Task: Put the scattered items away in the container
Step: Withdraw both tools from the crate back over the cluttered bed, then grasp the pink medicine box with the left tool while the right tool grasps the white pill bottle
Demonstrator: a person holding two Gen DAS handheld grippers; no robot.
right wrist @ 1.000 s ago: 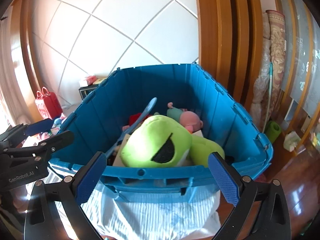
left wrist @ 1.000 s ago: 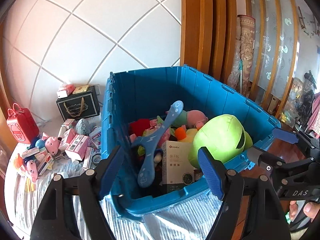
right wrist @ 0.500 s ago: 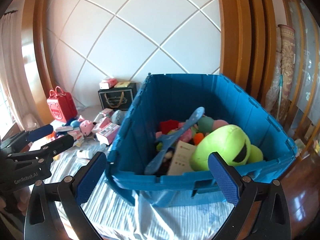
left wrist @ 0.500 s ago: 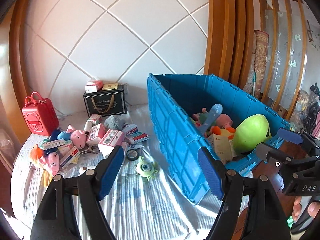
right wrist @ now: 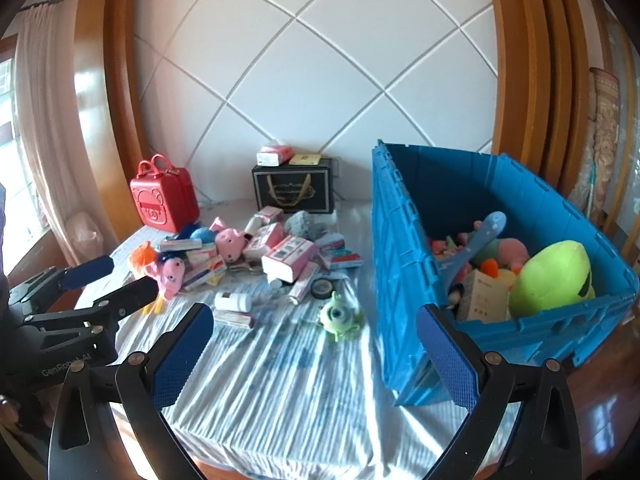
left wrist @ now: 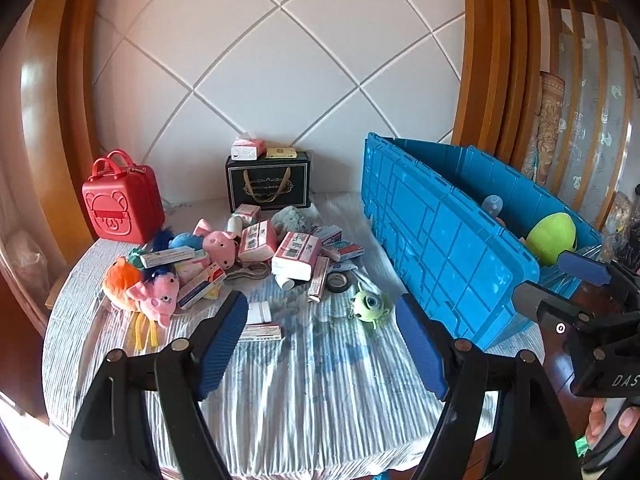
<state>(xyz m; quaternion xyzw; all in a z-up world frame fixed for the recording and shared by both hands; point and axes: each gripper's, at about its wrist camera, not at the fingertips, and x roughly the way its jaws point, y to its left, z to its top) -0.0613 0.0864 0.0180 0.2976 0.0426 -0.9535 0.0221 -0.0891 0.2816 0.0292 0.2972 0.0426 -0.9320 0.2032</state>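
A blue crate (left wrist: pixel 448 248) (right wrist: pixel 404 264) stands at the right of the table, holding a big green plush (right wrist: pixel 552 276), a blue spoon-shaped toy (right wrist: pixel 476 244) and other toys. Scattered items lie left of it: a small green one-eyed plush (left wrist: pixel 370 304) (right wrist: pixel 338 316), pink pig plushes (left wrist: pixel 218 244), pink-white boxes (left wrist: pixel 296 256), a tape roll (left wrist: pixel 338 280), a white bottle (right wrist: pixel 234 301). My left gripper (left wrist: pixel 322 344) is open and empty above the striped cloth (left wrist: pixel 312 384). My right gripper (right wrist: pixel 316 354) is open and empty, near the crate's front corner.
A red pig-face case (left wrist: pixel 122 200) stands at the back left and a black gift bag (left wrist: pixel 268 184) with small boxes on top at the back middle. A tiled wall and wooden frames lie behind. The table edge runs along the front.
Both grippers have swung left from over the crate to face the scattered pile. Both have stayed open and empty.
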